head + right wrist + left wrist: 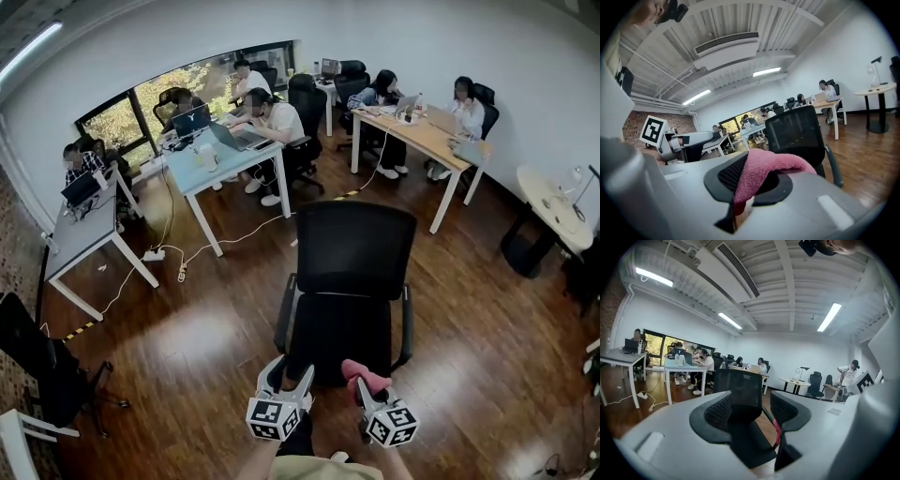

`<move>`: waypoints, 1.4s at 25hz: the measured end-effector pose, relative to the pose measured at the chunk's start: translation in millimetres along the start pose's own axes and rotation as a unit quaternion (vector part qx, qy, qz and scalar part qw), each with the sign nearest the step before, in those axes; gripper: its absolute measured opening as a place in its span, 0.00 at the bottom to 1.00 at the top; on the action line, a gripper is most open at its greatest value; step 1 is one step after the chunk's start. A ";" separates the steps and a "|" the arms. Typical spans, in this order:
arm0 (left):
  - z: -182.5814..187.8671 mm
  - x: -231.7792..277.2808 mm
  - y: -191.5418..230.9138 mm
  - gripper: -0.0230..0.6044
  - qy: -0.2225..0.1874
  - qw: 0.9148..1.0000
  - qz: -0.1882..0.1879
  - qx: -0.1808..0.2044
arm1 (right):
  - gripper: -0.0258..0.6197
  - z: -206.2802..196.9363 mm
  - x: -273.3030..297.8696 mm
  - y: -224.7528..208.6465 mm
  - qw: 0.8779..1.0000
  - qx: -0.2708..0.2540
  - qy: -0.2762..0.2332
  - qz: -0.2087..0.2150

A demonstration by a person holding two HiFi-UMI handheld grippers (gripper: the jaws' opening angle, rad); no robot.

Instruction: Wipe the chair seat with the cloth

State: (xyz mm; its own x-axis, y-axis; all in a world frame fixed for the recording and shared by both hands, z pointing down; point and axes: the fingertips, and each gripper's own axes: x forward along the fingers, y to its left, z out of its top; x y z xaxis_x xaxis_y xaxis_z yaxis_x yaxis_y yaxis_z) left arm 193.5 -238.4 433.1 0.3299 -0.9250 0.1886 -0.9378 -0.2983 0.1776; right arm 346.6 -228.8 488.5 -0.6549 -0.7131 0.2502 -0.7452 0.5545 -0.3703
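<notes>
**Item 1. Long benches** (220,164), upper left of the head view. Pale tops, white legs. They carry laptops, and people (272,117) sit at them. They stand well apart from the chair.

**Item 2. Left tool** (289,373), low centre of the head view, with its marker cube nearest the camera. It sits at the front left corner of the seat. In the left gripper view the left tool (752,412) has its two padded jaws spread wide. Nothing stands between them; the chair (739,389) shows through the gap, further off.

**Item 3. Chair** (354,251), centre. Black mesh back, black armrests, upright on the dark wood floor (197,337). It faces the person, with its back toward the benches. The seat (336,328) is black and bare, and lies just ahead of both tools.

**Item 4. Right tool** (364,392), just right of the left tool, at the front right corner of the seat. In the right gripper view the right tool (754,182) has its jaws pressed onto the cloth.

**Item 5. Cloth** (765,165), pink and soft. It is pinched low between the right tool's jaws, bunches up above them and drapes over the right-hand jaw. In the head view the cloth (364,375) lies at the seat's front edge; whether it touches the seat cannot be told.

**Item 6. Round bench** (555,204), far right. White top, dark base, near the wall.
</notes>
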 end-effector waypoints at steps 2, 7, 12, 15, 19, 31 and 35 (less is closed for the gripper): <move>3.5 30.1 26.0 0.42 -0.006 1.000 -0.010 0.006 | 0.07 -0.9 35.9 -7.4 1.000 -0.001 0.017 -0.004; -1.2 93.4 95.7 0.42 0.012 0.999 -0.035 0.022 | 0.07 -6.8 126.9 -16.9 0.999 -0.001 0.045 -0.012; -7.6 161.7 167.0 0.42 0.041 0.998 -0.052 0.012 | 0.07 -22.7 247.7 -47.0 0.996 0.003 0.077 -0.037; -28.5 208.4 202.8 0.42 0.073 0.996 -0.052 -0.003 | 0.07 -38.8 317.2 -78.0 0.994 0.035 0.101 -0.034; -81.0 235.8 223.5 0.42 0.112 0.992 -0.046 -0.019 | 0.07 -99.3 378.8 -110.8 0.988 0.083 0.131 0.005; -136.0 319.9 261.6 0.41 0.131 0.989 -0.053 -0.039 | 0.07 -253.1 573.5 -198.6 0.980 0.090 0.172 0.040; -159.0 337.4 240.6 0.41 0.146 0.986 -0.082 -0.026 | 0.07 -268.7 565.0 -269.5 0.978 0.081 0.186 -0.055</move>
State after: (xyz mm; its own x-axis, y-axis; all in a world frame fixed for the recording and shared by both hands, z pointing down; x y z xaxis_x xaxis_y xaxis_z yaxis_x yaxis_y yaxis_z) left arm 96.3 -584.8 693.1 0.5013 -0.7561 0.4208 -0.8646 -0.4188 0.2775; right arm 143.8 -665.8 970.0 -0.5940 -0.5426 0.5939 -0.8043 0.3854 -0.4524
